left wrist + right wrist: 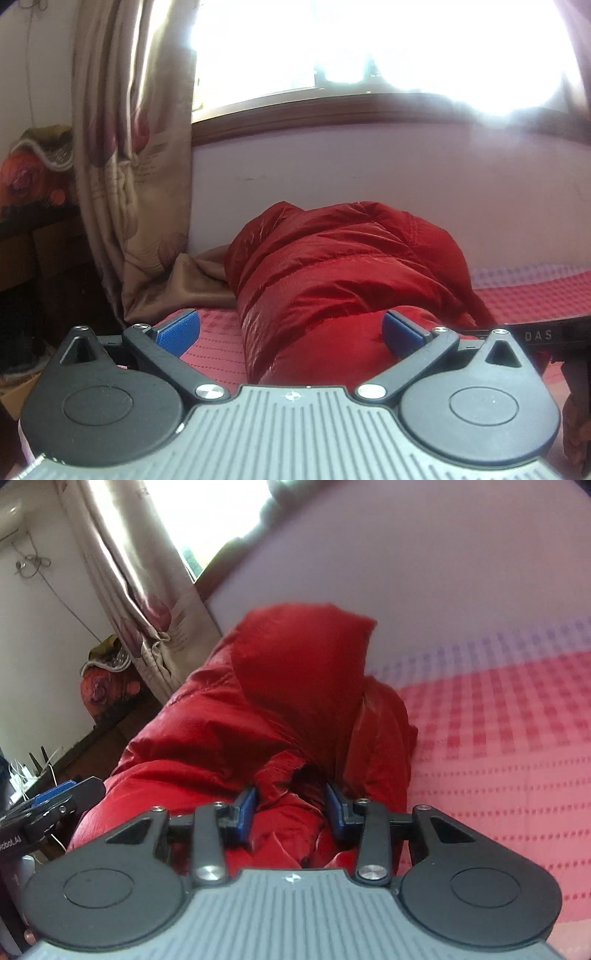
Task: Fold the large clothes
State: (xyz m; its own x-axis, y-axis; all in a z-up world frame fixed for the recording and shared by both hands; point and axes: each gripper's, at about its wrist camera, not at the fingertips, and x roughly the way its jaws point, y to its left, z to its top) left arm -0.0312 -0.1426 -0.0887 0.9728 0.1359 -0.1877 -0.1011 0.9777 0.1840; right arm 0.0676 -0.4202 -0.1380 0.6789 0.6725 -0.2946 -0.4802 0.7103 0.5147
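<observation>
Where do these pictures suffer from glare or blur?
Left wrist view: the window is blown out white and glare washes over the wall; the red jacket stays sharp. Right wrist view: the checked bedcover and the jacket's raised top are blurred.

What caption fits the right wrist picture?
Right gripper pinching a puffy red jacket on a pink checked bedspread.

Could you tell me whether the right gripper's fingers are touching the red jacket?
Touching: the right wrist view shows the right gripper with both blue pads pressed into the bunched red jacket.
</observation>
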